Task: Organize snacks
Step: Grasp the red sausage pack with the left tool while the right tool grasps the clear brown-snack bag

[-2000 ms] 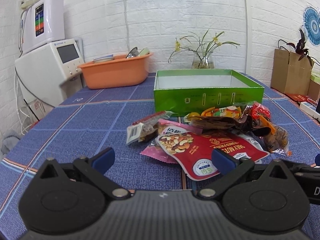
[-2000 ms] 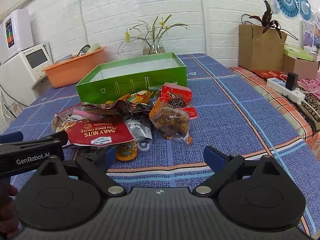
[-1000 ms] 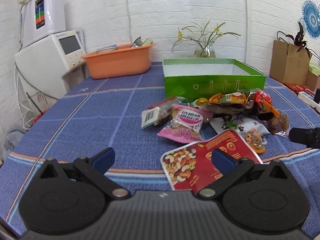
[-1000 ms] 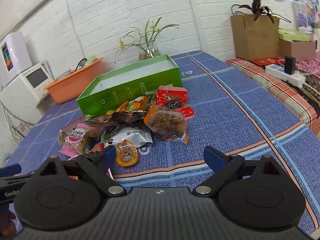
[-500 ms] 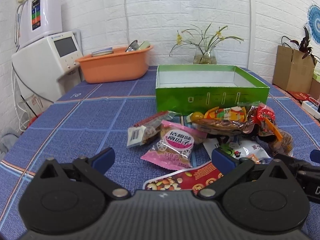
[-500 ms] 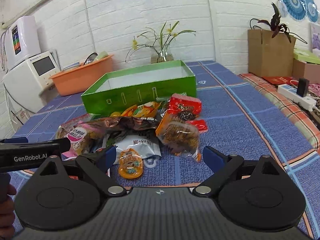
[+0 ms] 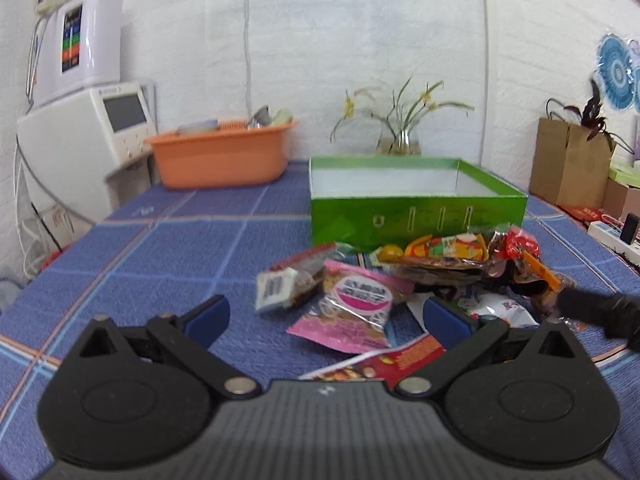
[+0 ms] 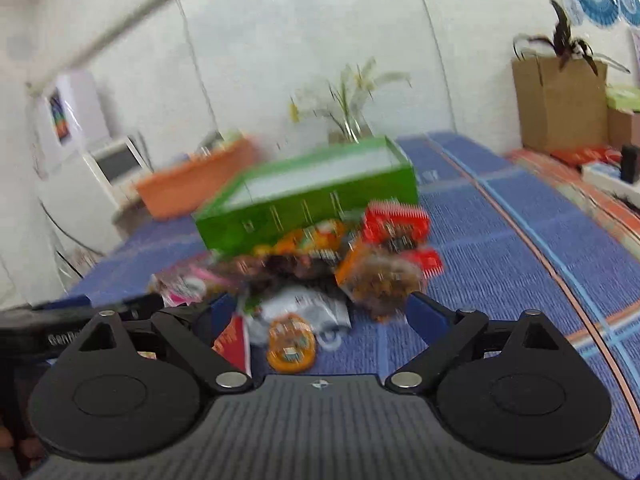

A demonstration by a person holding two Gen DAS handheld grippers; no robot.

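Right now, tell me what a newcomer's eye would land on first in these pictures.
First, the heap of bright foil and plastic snack packets in the middle of the blue checked tablecloth. Just behind it stands the open, shallow bright green cardboard box, which looks empty. Further back on the left sits an orange plastic tub.

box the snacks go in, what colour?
Green outside, white inside. The box shows best in the left wrist view.
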